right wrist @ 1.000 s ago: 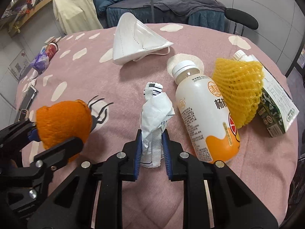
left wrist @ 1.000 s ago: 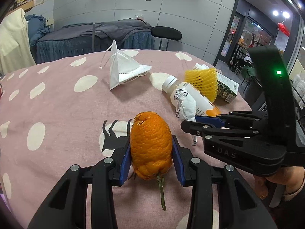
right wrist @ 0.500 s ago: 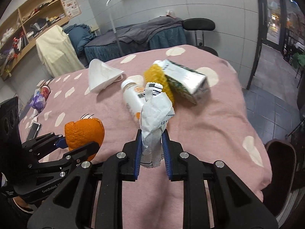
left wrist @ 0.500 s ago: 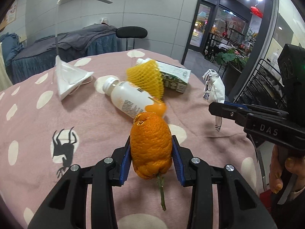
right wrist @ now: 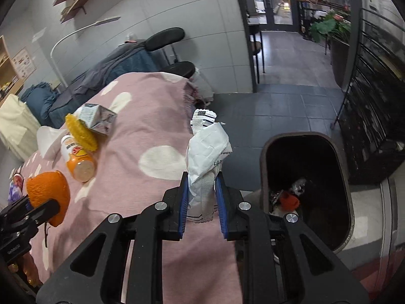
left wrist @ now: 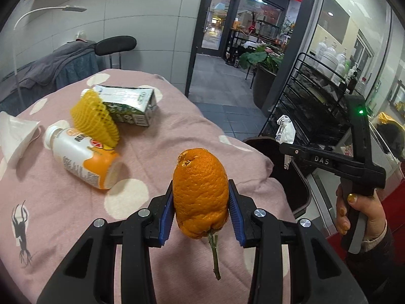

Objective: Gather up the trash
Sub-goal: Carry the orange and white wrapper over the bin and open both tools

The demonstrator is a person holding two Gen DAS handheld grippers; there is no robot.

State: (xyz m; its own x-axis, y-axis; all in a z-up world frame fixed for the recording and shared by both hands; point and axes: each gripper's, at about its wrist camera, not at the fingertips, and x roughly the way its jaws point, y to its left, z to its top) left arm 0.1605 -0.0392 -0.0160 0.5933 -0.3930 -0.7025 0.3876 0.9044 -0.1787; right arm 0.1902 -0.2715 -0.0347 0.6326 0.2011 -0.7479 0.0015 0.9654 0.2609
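From here I read "DAS" in pale letters on the side of my right gripper (left wrist: 287, 149); the print on the bottle (left wrist: 81, 159) and the carton (left wrist: 129, 103) is too small and blurred to make out; both lie on the pink spotted cloth (left wrist: 164, 136) with the yellow foam net (left wrist: 95, 120) leaning between them and a white mask (left wrist: 15, 136) at the far left. My left gripper (left wrist: 201, 211) pinches the orange peel (left wrist: 200, 192) between its blue pads, stem hanging down, over the cloth near its right-hand edge. My right gripper pinches the crumpled white wrapper (right wrist: 206, 157) by its lower end; it sits at the cloth's edge, just beside the open dark bin (right wrist: 306, 190) on the floor, with some rubbish in the bottom. Past the bin lie bare grey tiles (right wrist: 278, 106); a black wire rack (right wrist: 374, 116) stands close behind it.
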